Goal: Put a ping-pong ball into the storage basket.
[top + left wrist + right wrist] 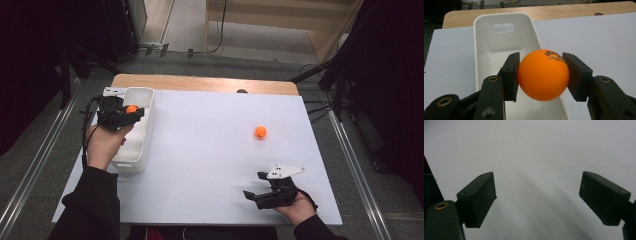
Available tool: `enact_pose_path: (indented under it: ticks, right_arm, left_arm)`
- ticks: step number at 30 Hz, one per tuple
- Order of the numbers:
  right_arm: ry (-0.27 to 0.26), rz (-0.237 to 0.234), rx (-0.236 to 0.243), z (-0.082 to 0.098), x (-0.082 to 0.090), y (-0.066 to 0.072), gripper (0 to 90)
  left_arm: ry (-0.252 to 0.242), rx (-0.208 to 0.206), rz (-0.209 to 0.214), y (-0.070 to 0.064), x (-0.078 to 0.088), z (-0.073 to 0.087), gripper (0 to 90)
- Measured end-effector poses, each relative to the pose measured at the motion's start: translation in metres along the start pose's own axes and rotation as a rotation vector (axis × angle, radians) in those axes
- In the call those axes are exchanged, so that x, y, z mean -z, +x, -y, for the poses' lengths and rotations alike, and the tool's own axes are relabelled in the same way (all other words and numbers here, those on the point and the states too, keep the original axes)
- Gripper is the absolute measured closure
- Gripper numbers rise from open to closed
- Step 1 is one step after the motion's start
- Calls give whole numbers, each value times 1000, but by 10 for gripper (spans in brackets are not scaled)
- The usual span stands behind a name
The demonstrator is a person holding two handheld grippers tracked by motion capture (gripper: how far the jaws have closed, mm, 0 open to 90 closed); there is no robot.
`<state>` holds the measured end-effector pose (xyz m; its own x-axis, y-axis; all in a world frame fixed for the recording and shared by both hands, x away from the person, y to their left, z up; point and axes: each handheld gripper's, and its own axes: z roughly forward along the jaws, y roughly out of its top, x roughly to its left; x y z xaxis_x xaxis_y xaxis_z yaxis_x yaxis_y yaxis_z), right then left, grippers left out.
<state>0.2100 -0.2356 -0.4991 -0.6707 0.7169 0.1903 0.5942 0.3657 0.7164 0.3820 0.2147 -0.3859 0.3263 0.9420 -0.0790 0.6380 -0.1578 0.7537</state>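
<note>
An orange ball (543,74) with black print sits clamped between the two black pads of my left gripper (541,75), which is shut on it. In the high view that gripper (131,111) holds the ball (131,108) over the long white bin (141,95) at the table's left side. The bin's inside (499,47) looks bare where it shows. A second orange ball (260,132) lies loose on the white tabletop, right of centre. My right gripper (254,186) rests near the front right edge, jaws open and spread wide (537,200) over bare white surface, with nothing between them.
The white sheet (210,150) covers most of the wooden table (200,82), whose far edge shows bare wood. A cable (87,125) trails from the left gripper past the table's left edge. Grey floor and dark stands surround the table.
</note>
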Motion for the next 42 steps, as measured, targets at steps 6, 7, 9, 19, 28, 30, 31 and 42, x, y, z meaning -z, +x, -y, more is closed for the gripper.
enact_pose_path:
  ticks: [6, 7, 9, 19, 28, 30, 31, 42]
  right_arm:
    - [1, 2, 2, 0, 0, 0, 125]
    - [1, 2, 3, 0, 0, 0, 125]
    - [3, 1, 3, 0, 0, 0, 125]
    - [5, -1, 4, 0, -1, 0, 124]
    - [7, 0, 9, 0, 0, 0, 125]
    - [7, -1, 9, 0, 0, 0, 125]
    - [7, 0, 9, 0, 0, 0, 125]
    - [-1, 8, 2, 1, 1, 0, 125]
  left_arm:
    - [-16, 22, -9, 7, -5, 3, 510]
    - [-16, 26, -8, 8, -6, 4, 510]
    - [-10, 34, -12, 10, -8, 5, 510]
    - [15, 39, -25, 12, -21, 13, 509]
    - [43, 27, -34, 12, -27, 16, 509]
    - [42, 31, -33, 12, -27, 16, 509]
    - [39, 31, -29, 13, -27, 16, 509]
    - [-4, 42, 39, 15, -17, 12, 356]
